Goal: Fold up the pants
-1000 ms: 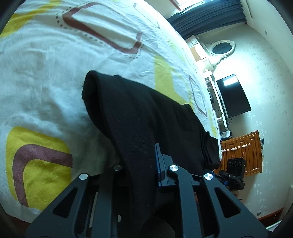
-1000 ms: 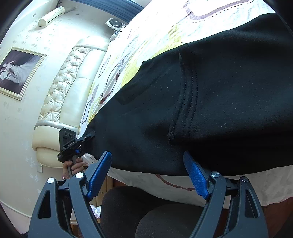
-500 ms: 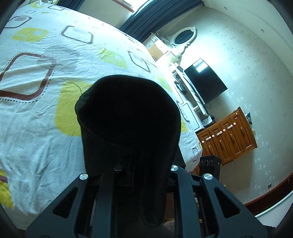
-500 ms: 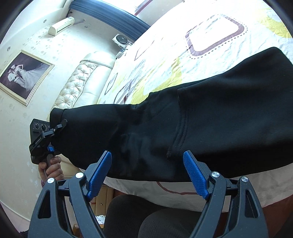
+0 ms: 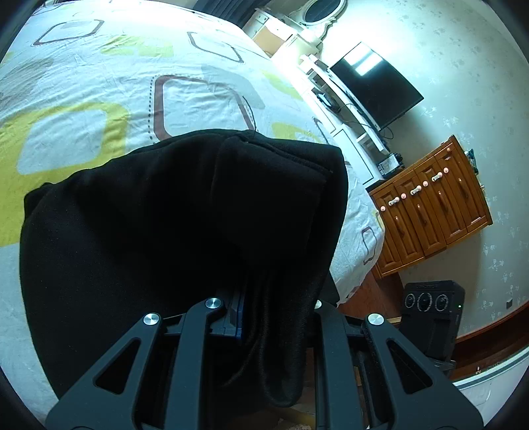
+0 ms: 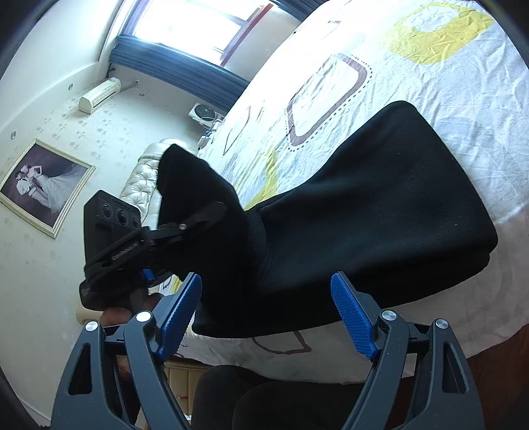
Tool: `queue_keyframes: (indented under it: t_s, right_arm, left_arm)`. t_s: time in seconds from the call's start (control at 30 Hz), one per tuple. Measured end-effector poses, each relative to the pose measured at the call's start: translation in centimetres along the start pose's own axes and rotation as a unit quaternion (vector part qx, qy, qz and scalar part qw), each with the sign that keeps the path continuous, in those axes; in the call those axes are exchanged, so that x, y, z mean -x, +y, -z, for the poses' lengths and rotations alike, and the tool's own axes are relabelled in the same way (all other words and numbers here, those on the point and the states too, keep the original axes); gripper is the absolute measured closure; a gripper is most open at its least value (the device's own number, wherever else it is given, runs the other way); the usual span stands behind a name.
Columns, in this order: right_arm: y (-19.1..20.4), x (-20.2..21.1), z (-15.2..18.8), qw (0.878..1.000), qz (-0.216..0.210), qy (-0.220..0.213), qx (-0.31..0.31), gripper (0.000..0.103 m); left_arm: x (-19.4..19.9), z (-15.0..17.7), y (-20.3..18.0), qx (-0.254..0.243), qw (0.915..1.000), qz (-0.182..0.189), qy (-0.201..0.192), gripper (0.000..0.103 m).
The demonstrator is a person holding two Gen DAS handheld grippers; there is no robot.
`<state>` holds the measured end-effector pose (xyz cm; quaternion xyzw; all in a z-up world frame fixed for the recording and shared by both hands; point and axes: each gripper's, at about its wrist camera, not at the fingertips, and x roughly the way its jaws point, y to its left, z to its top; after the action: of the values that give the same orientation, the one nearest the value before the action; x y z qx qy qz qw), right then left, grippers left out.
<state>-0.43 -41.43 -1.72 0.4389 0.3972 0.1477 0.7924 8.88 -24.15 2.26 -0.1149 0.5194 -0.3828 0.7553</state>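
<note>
The black pants (image 5: 185,211) lie on the patterned bed sheet (image 5: 99,82), with one end lifted off it. My left gripper (image 5: 264,317) is shut on that end, and the cloth drapes over its fingers and hides the tips. The right wrist view shows the left gripper (image 6: 185,228) holding the raised end up at the left, while the rest of the pants (image 6: 380,218) rests folded on the sheet (image 6: 429,66). My right gripper (image 6: 267,314) is open and empty at the near bed edge, its blue pads (image 6: 353,314) just before the pants.
A wooden cabinet (image 5: 436,198), a wall TV (image 5: 377,86) and a black speaker (image 5: 433,304) stand beyond the bed's right side. A padded headboard (image 6: 142,178), a framed picture (image 6: 43,185) and a window (image 6: 198,29) are at the far left.
My left gripper has lifted the pants end higher and carried it over toward the other half. The right gripper has stayed open at the bed edge.
</note>
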Motion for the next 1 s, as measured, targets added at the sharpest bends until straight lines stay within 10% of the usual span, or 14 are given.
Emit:
queue_keyframes:
  t_s: [0.47,0.63,1.0]
  right_arm:
    - [-2.2,1.2,-0.9,0.999,0.016,-0.014,-0.025,0.024]
    - [-1.8,1.5,-1.5,1.000,0.024,-0.013,-0.015,0.024]
    - [-2.4,-1.9,-4.3,0.997,0.065,0.025,-0.016,0.024]
  left_arm:
    - [-1.0,1.9,-1.3,-0.002,0.9996,0.025,-0.010,0.037]
    - [3.3,3.1,-0.8,-0.036,0.9965,-0.052,-0.054,0.013]
    - [9.3,9.2,8.8,0.023,0.9768,-0.206,-0.053,0.011]
